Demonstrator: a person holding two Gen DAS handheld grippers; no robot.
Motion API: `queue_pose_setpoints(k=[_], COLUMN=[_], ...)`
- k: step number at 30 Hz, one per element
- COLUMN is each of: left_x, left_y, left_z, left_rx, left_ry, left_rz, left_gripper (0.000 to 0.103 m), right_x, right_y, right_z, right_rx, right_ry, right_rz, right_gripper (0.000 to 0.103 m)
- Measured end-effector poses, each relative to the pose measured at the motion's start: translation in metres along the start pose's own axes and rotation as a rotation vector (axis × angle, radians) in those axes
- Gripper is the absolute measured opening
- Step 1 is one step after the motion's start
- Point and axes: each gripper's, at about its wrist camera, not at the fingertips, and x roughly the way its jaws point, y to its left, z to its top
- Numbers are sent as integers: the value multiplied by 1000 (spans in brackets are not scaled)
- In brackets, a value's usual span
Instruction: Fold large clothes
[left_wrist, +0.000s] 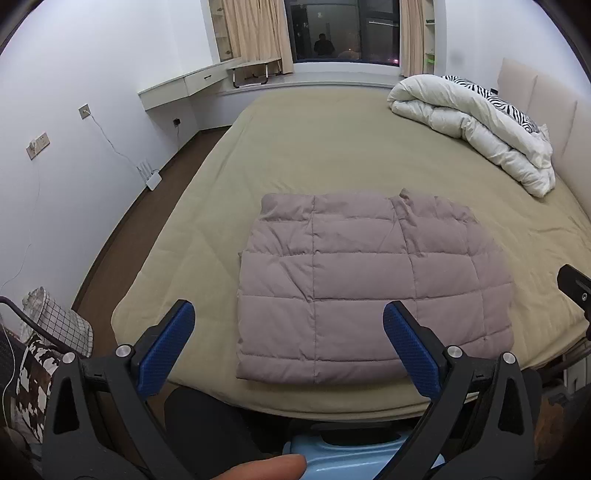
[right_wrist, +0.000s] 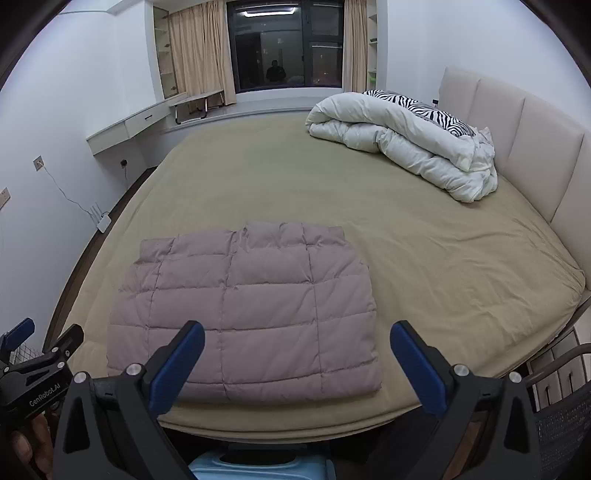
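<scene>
A mauve quilted down garment (left_wrist: 369, 284) lies folded into a flat rectangle near the front edge of the bed; it also shows in the right wrist view (right_wrist: 247, 310). My left gripper (left_wrist: 288, 317) is open and empty, held back from the bed's front edge, above and short of the garment. My right gripper (right_wrist: 297, 336) is open and empty, also held short of the garment, toward its right side. The left gripper's body (right_wrist: 33, 369) shows at the left edge of the right wrist view. Neither gripper touches the garment.
The bed has an olive sheet (left_wrist: 332, 147) and a beige headboard (right_wrist: 517, 129) on the right. A rolled white duvet with a zebra pillow (right_wrist: 406, 144) lies at the far right. A checked basket (left_wrist: 59, 321) and a chair (right_wrist: 561, 406) stand beside the bed. A blue case (right_wrist: 255, 469) is below.
</scene>
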Motion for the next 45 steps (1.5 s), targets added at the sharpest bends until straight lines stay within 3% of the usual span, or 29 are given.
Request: queue_pose_setpoints(k=[17, 45], left_x=[12, 17], left_y=[-1, -5], left_z=[-1, -1], left_rx=[8, 17], left_ry=[38, 48], left_rz=[4, 7], left_gripper=[103, 103], right_x=[7, 8], right_y=[10, 13], right_z=[-8, -11], right_rx=[-32, -35], right_ry=[50, 61], right_rz=[9, 14], right_gripper=[103, 103])
